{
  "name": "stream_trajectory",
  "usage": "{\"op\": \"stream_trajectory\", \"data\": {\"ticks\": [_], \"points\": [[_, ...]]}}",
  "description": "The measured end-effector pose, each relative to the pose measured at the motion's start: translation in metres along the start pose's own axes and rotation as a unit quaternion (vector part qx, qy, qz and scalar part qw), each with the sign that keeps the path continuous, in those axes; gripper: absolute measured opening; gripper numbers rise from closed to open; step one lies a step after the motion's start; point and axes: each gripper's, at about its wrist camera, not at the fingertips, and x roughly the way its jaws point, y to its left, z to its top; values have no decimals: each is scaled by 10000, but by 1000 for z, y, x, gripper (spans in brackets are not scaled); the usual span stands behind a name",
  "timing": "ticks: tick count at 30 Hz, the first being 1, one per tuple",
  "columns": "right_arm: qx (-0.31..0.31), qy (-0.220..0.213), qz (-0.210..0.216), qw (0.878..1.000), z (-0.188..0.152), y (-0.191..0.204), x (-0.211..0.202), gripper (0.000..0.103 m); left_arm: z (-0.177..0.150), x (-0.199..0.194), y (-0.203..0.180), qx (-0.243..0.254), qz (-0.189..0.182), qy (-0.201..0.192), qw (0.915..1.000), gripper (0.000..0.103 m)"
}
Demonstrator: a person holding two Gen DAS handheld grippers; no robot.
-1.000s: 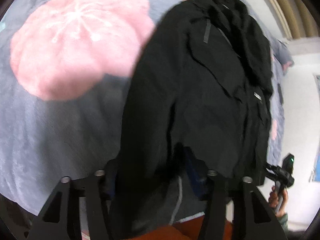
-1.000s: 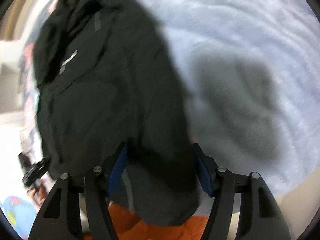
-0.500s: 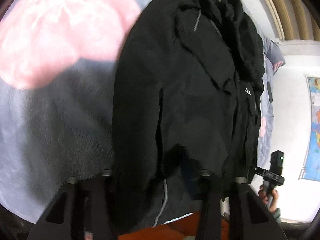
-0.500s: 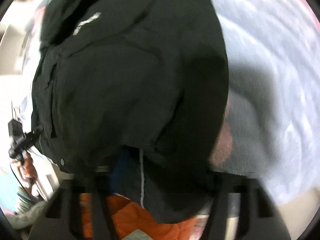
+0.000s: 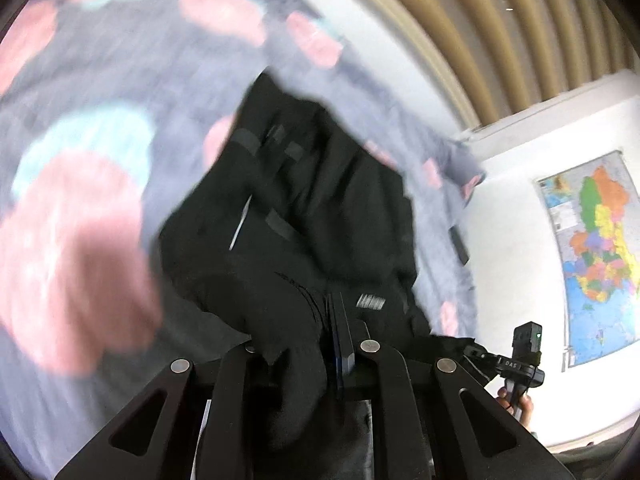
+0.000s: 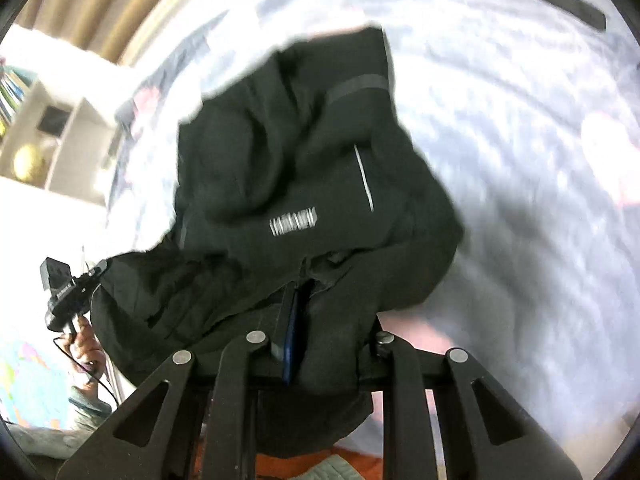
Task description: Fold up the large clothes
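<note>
Gripping the black jacket (image 5: 304, 216) by its near hem, both grippers hold bunched cloth between their fingers. The left gripper (image 5: 320, 344) is pinched tight on a fold; the right gripper (image 6: 316, 332) has cloth between its pads too, its jaws closing the last bit. The jacket hangs from them, its far end trailing on the bed's grey blanket (image 5: 100, 80) with pink flowers. Beyond, a map (image 5: 592, 256) hangs on the white wall, and a shelf (image 6: 52, 136) stands by the bed.
</note>
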Motion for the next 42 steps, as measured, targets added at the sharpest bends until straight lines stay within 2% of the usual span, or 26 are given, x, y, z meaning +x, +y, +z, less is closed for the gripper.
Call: {"op": "stream_trajectory", "data": {"ticks": [6, 11, 15, 19, 23, 25, 28, 31, 35, 38, 40, 41, 42], "points": [[-38, -511, 295, 9983, 80, 6, -32, 24, 80, 1, -30, 323, -96, -387, 9987, 16], [-21, -676, 321, 9972, 157, 13, -24, 24, 142, 27, -43, 233, -172, -500, 9983, 17], [293, -464, 305, 9980, 213, 4, 17, 27, 183, 67, -27, -272, -134, -388, 9988, 22], [851, -47, 260, 9960, 255, -26, 95, 35, 212, 144, 10, -793, 335, 33, 9963, 26], [1212, 414, -103, 9917, 269, -52, 169, 37, 213, 214, 51, -1293, 683, 575, 9876, 33], [1373, 479, -78, 9893, 270, -63, 192, 37, 214, 231, 67, -1582, 644, 610, 9834, 34], [1393, 513, -96, 9889, 275, -65, 200, 37, 219, 238, 74, -1717, 561, 724, 9809, 35], [1303, 532, -92, 9900, 276, -64, 193, 37, 223, 235, 66, -1385, 586, 887, 9846, 35], [1435, 192, -107, 9894, 279, -65, 155, 37, 230, 210, 39, -408, 649, 1035, 9917, 35], [1359, 20, -71, 9907, 280, -62, 124, 38, 229, 182, 26, 140, 571, 1298, 9898, 38], [1274, -31, -36, 9918, 278, -60, 107, 44, 229, 163, 19, 386, 507, 1396, 9882, 40], [1160, -83, -196, 9930, 277, -58, 95, 54, 226, 145, 14, 576, 449, 1431, 9870, 41], [1026, -141, -398, 9938, 276, -56, 84, 55, 224, 130, 11, 733, 374, 1441, 9861, 42]]}}
